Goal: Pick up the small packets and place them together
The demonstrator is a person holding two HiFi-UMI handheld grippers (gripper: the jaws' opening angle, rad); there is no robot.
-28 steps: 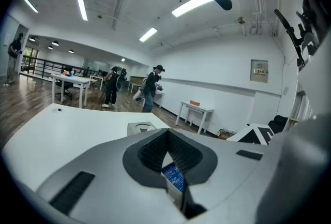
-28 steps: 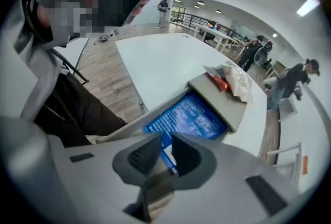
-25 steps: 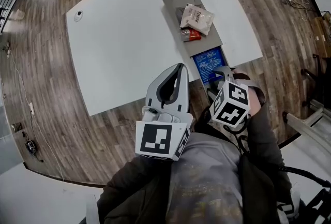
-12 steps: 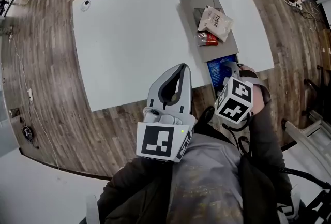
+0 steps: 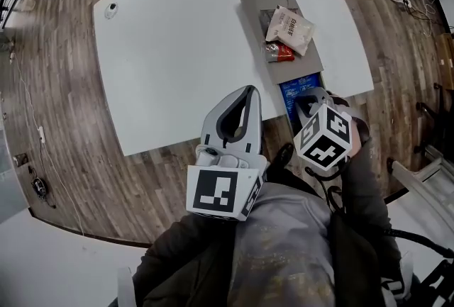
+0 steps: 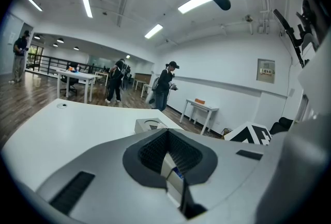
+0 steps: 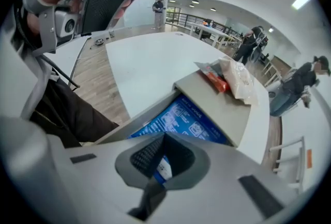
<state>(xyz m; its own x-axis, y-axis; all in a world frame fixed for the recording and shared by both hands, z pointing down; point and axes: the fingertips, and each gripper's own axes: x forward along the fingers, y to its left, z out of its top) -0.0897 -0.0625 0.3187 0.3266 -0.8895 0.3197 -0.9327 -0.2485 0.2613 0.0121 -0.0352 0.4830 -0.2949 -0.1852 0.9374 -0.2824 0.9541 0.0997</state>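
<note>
Right gripper view: my right gripper [image 7: 164,141], jaws just closed, pinches the blue packet [image 7: 192,120] at the near end of the grey tray [image 7: 230,109]; cream packet [image 7: 239,82] and red packet [image 7: 216,81] lie farther along. Left gripper [image 6: 166,134] clenched, empty.

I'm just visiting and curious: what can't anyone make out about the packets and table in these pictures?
Blue packet: near end hidden in the head view by the right gripper, whose jaws have just been closing and now pinch it.
Red packet: partly covered by the beige packet, head view.
Beige packet's print: too small to read, head view.
Small round thing at the table's far corner: too small to name.
</note>
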